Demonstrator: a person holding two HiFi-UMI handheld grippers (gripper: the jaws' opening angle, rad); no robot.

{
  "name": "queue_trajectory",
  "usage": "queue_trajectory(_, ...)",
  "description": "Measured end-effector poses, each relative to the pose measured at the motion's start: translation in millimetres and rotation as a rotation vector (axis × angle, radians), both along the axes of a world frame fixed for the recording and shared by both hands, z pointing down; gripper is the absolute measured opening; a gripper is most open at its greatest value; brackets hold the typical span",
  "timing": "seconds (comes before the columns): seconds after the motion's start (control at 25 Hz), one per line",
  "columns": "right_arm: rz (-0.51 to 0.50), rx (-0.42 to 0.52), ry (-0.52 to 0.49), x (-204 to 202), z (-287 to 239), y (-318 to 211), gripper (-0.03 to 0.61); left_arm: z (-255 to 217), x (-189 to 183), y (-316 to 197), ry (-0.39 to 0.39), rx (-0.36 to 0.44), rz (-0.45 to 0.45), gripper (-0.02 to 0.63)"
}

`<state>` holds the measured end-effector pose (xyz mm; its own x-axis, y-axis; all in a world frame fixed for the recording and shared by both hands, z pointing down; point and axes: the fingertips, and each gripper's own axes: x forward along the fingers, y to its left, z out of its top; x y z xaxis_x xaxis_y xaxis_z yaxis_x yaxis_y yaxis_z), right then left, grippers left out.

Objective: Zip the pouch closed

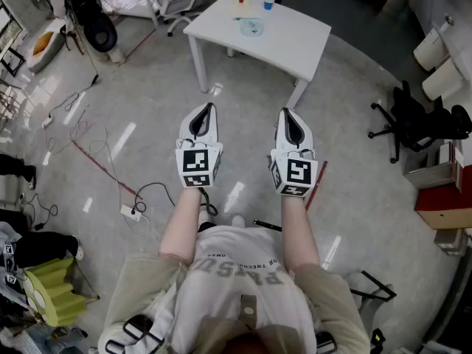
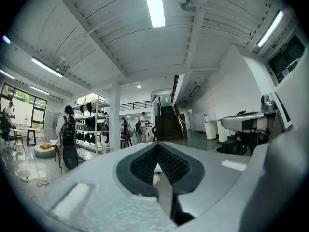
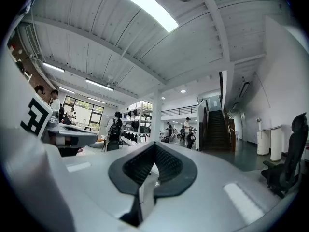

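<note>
I hold both grippers out level in front of me, side by side above the floor. In the head view my left gripper [image 1: 209,109] and my right gripper [image 1: 287,113] both have their jaws together with nothing between them. The left gripper view shows its dark ribbed pads [image 2: 145,162] meeting at the tip of the left gripper [image 2: 157,144]. The right gripper [image 3: 154,144] looks the same in its own view. On the white table [image 1: 295,46] ahead lies a small pale flat thing [image 1: 251,26], perhaps the pouch, well beyond both grippers.
A beige box [image 1: 241,0] and a blue cup [image 1: 268,1] stand on the table's far side. A black office chair [image 1: 417,120] and boxes [image 1: 442,198] are at the right. Cables [image 1: 140,198] and a red floor line [image 1: 103,164] lie at the left. People stand by distant shelves [image 2: 91,124].
</note>
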<state>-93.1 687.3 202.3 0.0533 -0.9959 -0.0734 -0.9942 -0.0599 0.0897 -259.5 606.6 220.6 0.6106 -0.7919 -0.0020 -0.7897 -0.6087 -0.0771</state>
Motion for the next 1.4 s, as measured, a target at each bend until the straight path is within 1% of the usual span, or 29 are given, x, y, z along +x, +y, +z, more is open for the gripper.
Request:
queue_trajectory(0.44,-0.023,-0.013,0.022,11.1,2.3,5.5,-0.002,-1.7,10.6,8.0,-0.001,0.001,-0.028,0.011)
queue_trajectory(0.6,-0.047,-0.033,0.011,14.5,9.3,8.4,-0.002,5.6,17.0,13.6,-0.023,-0.014,-0.027,0.011)
queue_trajectory(0.72,-0.054,-0.042,-0.042,17.3,16.5,11.2,-0.002,14.8,16.7,15.1,-0.033,-0.051,-0.026,0.011)
queue_trajectory(0.88,-0.118,0.003,-0.182,17.7,17.1,13.3,0.0,23.2,9.1,11.5,-0.024,-0.087,-0.047,0.011)
queue_trajectory(0.92,-0.138,0.011,-0.204,16.8,17.3,12.3,0.039,24.8,9.3,9.1,-0.022,-0.097,-0.044,0.012)
queue_trajectory(0.96,-0.154,0.014,-0.218,16.0,18.1,10.5,0.178,26.5,10.5,6.0,-0.02,-0.109,-0.037,0.074)
queue_trajectory(1.0,-0.161,0.013,-0.224,15.7,19.4,8.0,0.206,28.2,11.9,2.2,-0.018,-0.12,-0.03,0.168)
queue_trajectory(1.04,-0.161,0.008,-0.222,16.0,21.2,5.1,0.224,29.8,12.8,-2.2,-0.015,-0.127,-0.025,0.222)
queue_trajectory(1.08,-0.156,0.002,-0.214,16.9,23.2,1.9,0.248,30.7,13.6,-6.8,-0.013,-0.128,-0.024,0.237)
queue_trajectory(1.16,-0.139,-0.01,-0.203,20.6,27.0,-5.2,0.265,30.8,16.8,-15.4,-0.011,-0.128,-0.016,0.242)
queue_trajectory(1.28,-0.119,-0.02,-0.207,26.5,31.8,-19.3,0.265,35.4,22.4,-33.4,-0.016,-0.135,-0.001,0.242)
queue_trajectory(1.4,-0.106,-0.032,-0.205,31.1,36.6,-39.8,0.265,42.3,27.2,-57.6,-0.012,-0.16,0.009,0.242)
